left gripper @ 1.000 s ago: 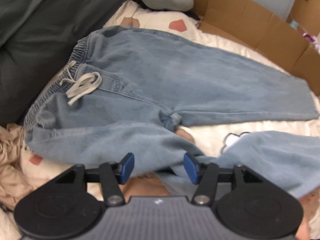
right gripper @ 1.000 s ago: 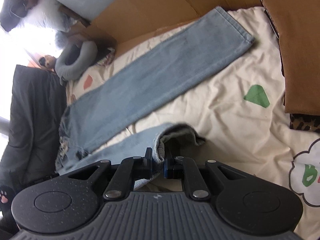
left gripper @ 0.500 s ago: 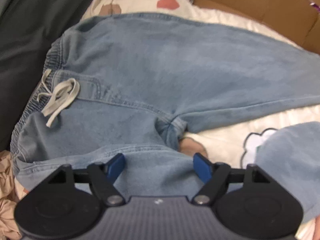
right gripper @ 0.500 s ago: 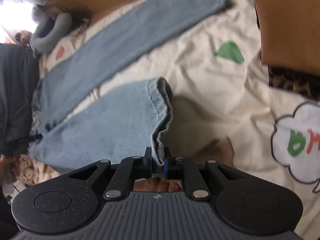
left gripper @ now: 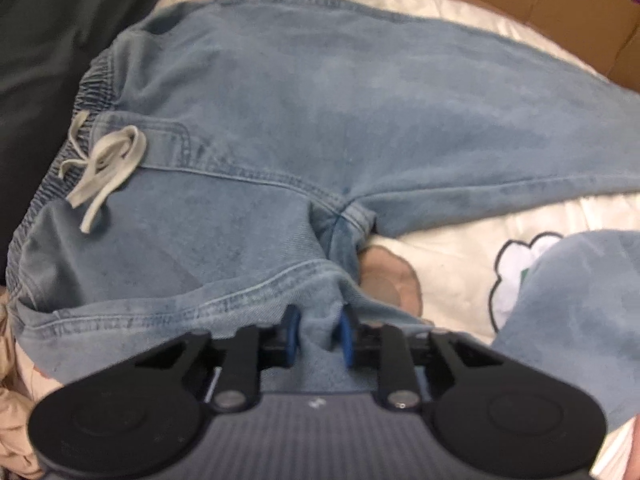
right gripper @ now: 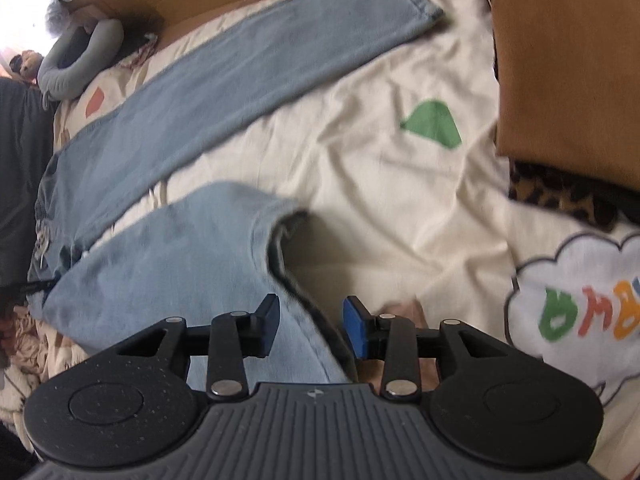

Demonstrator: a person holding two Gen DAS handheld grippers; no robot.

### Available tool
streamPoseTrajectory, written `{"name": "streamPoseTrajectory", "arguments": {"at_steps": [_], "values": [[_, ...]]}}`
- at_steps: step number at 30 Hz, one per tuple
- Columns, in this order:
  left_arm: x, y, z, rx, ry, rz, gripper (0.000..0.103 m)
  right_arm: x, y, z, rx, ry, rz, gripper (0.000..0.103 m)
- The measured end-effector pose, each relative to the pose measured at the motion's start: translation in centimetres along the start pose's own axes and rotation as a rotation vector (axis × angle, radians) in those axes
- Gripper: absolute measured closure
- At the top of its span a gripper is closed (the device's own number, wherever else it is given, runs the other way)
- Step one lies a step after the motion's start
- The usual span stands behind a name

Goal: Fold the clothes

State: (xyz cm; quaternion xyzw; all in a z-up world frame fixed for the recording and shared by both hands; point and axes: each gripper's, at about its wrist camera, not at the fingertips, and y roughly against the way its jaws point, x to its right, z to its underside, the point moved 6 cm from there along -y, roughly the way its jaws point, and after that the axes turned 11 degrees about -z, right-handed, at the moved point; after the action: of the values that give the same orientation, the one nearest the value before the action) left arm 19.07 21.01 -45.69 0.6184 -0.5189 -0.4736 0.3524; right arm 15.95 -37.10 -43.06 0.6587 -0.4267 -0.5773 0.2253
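Left wrist view: the left gripper (left gripper: 318, 334) is closing, its blue pads pinching a fold of the jeans (left gripper: 320, 120) spread on the cream sheet (left gripper: 452, 276). The right gripper (right gripper: 310, 326) is opening, a trouser-leg hem lying loose between its jaws.

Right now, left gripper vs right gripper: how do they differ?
Left gripper: jaws closing, pads pinching a bunched fold of the jeans near the crotch. Right gripper: jaws opening, pads apart and off the cloth, with the near leg's hem lying loose under it. Left sits at the waistband end, right at the leg end. Both are black with blue pads and point down at the same jeans.
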Motion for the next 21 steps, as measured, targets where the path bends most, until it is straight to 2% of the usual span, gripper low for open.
{"name": "streamPoseTrajectory", "arguments": {"at_steps": [4, 8, 15, 21], "values": [[-0.9, 1.6, 0.5, 0.022, 0.021, 0.021, 0.089, -0.7, -1.2, -2.0, 0.023, -0.012, -0.02, 0.059], [-1.4, 2.8, 0.7, 0.038, 0.017, 0.032, 0.092, -1.4, -2.9, -4.0, 0.033, -0.014, -0.032, 0.052], [-2.7, 4.3, 1.3, 0.06, 0.026, 0.049, 0.094, -1.4, -7.9, -6.4, -0.029, -0.028, 0.01, 0.041], [-3.7, 5.3, 1.8, 0.078, 0.034, 0.061, 0.095, -1.4, -10.7, -6.9, -0.09, -0.067, 0.016, 0.042]]}}
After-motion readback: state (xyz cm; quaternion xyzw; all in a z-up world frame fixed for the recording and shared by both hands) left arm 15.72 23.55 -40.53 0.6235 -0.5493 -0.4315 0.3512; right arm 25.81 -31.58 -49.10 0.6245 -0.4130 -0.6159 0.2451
